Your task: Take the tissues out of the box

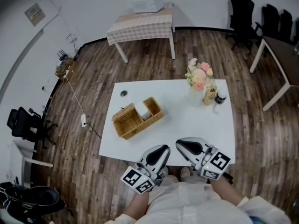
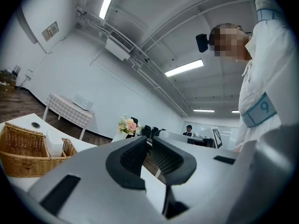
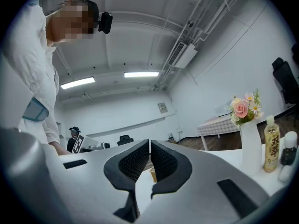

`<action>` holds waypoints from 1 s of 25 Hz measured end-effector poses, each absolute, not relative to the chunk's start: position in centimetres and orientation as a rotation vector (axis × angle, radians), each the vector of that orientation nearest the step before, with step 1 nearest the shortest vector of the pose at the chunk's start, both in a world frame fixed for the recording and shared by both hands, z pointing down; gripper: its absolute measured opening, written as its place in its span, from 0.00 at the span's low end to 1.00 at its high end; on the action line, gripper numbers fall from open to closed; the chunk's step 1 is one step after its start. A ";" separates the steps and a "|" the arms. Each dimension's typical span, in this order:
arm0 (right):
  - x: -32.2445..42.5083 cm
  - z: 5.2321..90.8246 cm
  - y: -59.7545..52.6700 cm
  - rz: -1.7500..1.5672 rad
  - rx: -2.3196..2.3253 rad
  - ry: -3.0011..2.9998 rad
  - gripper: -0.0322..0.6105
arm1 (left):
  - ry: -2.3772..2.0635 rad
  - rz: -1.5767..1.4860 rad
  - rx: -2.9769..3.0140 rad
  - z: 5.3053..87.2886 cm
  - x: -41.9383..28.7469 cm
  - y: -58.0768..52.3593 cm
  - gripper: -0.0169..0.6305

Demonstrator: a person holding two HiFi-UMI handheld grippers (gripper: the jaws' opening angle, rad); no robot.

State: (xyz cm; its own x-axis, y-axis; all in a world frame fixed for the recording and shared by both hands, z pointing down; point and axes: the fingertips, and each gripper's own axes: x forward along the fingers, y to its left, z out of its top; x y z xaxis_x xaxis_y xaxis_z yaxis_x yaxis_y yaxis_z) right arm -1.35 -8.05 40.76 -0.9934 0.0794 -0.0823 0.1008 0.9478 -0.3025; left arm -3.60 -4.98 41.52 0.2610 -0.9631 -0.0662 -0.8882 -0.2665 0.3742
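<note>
The fingers of the left gripper [image 2: 150,139] are meeting at their tips with nothing between them. Those of the right gripper [image 3: 150,141] are likewise closed on empty air. A person in a white coat [image 1: 187,202] is holding both tools level over the near edge of the white tabletop [image 1: 187,125]. They are angling in toward each other, tips near but apart. Each is carrying a cube of black-and-white square markers [image 1: 138,180]; no lettering on them can be read, and the bottle label [image 3: 272,148] is too small to make out.

Well ahead of the left gripper, a wicker box [image 1: 133,120] is sitting on the tabletop with the white tissues [image 1: 142,110] standing in its far compartment, untouched. Toward the far right corner, a vase of pink and cream flowers [image 1: 198,78] is standing just beside two bottles [image 1: 214,96].
</note>
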 end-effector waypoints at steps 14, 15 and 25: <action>-4.6 41.8 -9.3 -0.529 0.106 3.060 0.10 | -1.657 -0.418 2.283 41.9 -6.7 -6.3 0.09; -4.8 41.8 -9.4 -0.530 0.104 3.061 0.10 | -1.654 -0.418 2.287 41.9 -6.9 -6.4 0.09; -6.7 42.0 -10.0 -0.529 0.052 3.074 0.10 | -1.606 -0.349 2.353 42.2 -8.7 -6.8 0.09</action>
State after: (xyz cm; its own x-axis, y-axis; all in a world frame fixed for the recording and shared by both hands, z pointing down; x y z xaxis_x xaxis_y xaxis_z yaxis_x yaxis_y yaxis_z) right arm -6.68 -10.04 41.97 -0.9992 0.0289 -0.0268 0.0362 0.9420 -0.3337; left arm -8.65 -6.77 42.22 0.3561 -0.9333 -0.0461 -0.8682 -0.3486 0.3531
